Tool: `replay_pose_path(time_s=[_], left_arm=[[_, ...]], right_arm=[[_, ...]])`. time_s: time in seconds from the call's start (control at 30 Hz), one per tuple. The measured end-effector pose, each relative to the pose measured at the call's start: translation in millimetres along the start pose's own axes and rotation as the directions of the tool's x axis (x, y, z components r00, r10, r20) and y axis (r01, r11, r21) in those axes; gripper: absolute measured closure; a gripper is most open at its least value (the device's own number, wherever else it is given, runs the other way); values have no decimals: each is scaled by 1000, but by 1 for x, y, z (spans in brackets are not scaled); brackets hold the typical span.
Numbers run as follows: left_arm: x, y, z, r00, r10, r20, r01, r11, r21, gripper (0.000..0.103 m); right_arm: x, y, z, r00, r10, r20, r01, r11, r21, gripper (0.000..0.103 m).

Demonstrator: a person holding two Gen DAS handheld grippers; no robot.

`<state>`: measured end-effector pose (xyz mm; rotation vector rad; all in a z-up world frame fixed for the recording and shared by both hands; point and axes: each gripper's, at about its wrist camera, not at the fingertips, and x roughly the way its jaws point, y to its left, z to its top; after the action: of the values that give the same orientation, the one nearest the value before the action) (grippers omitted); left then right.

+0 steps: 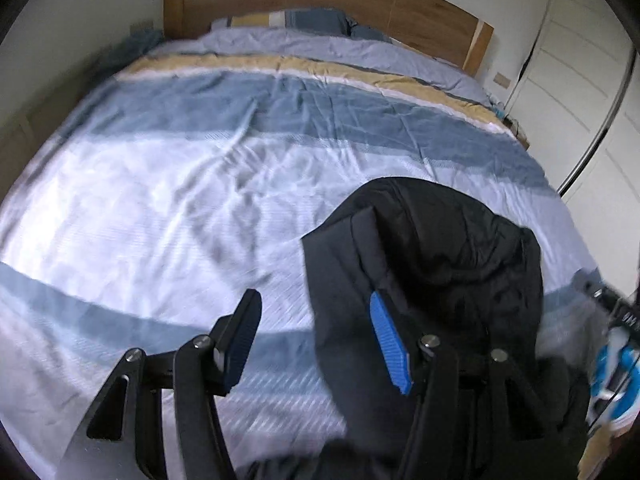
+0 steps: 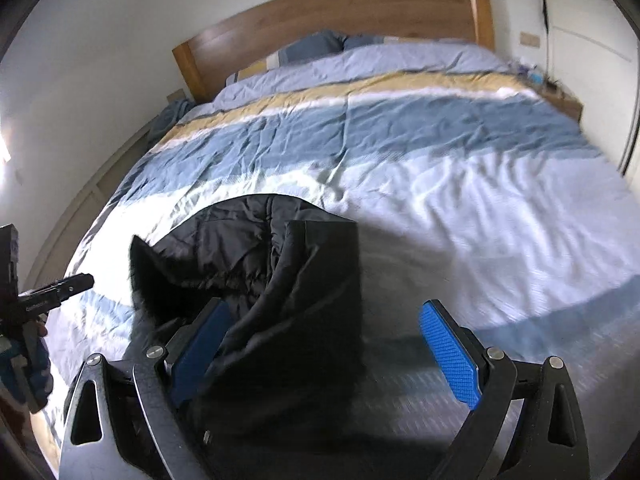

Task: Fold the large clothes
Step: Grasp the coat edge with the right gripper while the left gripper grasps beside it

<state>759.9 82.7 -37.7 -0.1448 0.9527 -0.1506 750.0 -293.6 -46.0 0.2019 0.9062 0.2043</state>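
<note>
My left tool [image 1: 316, 344] is spread wide over the bed [image 1: 168, 208], its fingers apart, with the black jacket [image 1: 432, 264] draped against the inner side of its right finger. My right tool [image 2: 326, 348] is spread too, nothing clamped; the jacket [image 2: 280, 280] sits heaped between its fingers, lying against the left one. The jacket lies bunched on the striped cover near the foot of the bed, headboard [image 2: 360, 8] far behind.

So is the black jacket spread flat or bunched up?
Bunched up: the black jacket sits heaped in folds on the striped duvet, not laid flat.
</note>
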Motion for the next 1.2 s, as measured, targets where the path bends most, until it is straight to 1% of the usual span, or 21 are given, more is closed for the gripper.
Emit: replay_pose_path(time_s=[0.03, 0.17, 0.23, 0.27, 0.37, 0.4, 0.43, 0.5, 0.57, 0.6, 0.63, 0.67, 0.7, 0.73, 0.77, 0.8, 0.87, 0.93, 1.03, 1.1, 1.2], left_arm=[[16, 3, 2, 1000, -24, -3, 23, 999, -23, 48], [65, 13, 6, 996, -92, -22, 89, 991, -97, 48], [86, 16, 7, 988, -153, -32, 148, 979, -139, 48], [98, 18, 8, 981, -189, -44, 179, 970, -165, 48], [119, 22, 5, 962, -265, -69, 244, 943, -225, 48], [123, 24, 3, 953, -295, -64, 272, 931, -245, 48], [126, 26, 0, 944, -326, -53, 302, 917, -260, 48], [133, 31, -4, 932, -359, -41, 334, 901, -278, 48], [139, 33, -7, 926, -374, -43, 347, 891, -293, 48], [140, 31, -9, 926, -375, -50, 345, 892, -293, 49], [139, 29, -10, 929, -367, -55, 338, 897, -285, 54], [137, 24, -9, 933, -354, -60, 327, 907, -265, 61], [133, 18, -9, 939, -337, -70, 313, 921, -234, 76], [127, 9, -9, 949, -306, -79, 286, 937, -199, 87], [123, 3, -9, 955, -282, -86, 265, 949, -170, 89], [116, -5, -10, 962, -257, -94, 243, 960, -136, 92], [98, -19, -14, 969, -224, -103, 215, 972, -92, 93], [78, -23, -18, 974, -207, -96, 199, 976, -90, 94], [31, -21, -30, 973, -226, -55, 219, 969, -112, 95], [-5, -21, -42, 972, -233, -23, 229, 968, -101, 95], [-56, -18, -65, 966, -257, 14, 257, 962, -93, 95]], right_arm=[[19, -3, 3, 1000, 18, -6, -18, 1000, 17, 8], [66, -14, 8, 998, 68, -17, -67, 996, 58, 6], [85, -18, 11, 997, 83, -11, -82, 994, 69, 5], [95, -21, 11, 995, 98, -12, -97, 992, 78, 5], [118, -31, 8, 989, 148, -4, -147, 982, 122, 5], [122, -32, 7, 988, 158, -1, -156, 979, 131, 5], [127, -34, 6, 985, 171, 2, -169, 975, 144, 7], [133, -35, 3, 980, 197, 3, -196, 970, 147, 21], [139, -31, 2, 979, 204, -3, -201, 970, 133, 45], [141, -29, 1, 979, 202, -5, -199, 972, 126, 49], [142, -26, 1, 981, 193, -6, -191, 975, 113, 57], [141, -23, 0, 983, 185, -6, -184, 978, 98, 65], [141, -20, 1, 984, 180, -8, -178, 980, 86, 73], [139, -16, 1, 985, 172, -12, -171, 983, 72, 75], [134, -13, 2, 986, 165, -14, -164, 985, 59, 80], [128, -9, 3, 987, 162, -15, -161, 986, 49, 81], [115, -2, 4, 987, 160, -21, -160, 987, 31, 85], [95, 7, 4, 987, 158, -27, -158, 987, -3, 86], [47, 21, 0, 984, 174, -25, -176, 983, -59, 86], [16, 25, -5, 980, 197, -8, -197, 978, -66, 86], [-36, 29, -22, 972, 234, 22, -233, 971, -60, 86]])
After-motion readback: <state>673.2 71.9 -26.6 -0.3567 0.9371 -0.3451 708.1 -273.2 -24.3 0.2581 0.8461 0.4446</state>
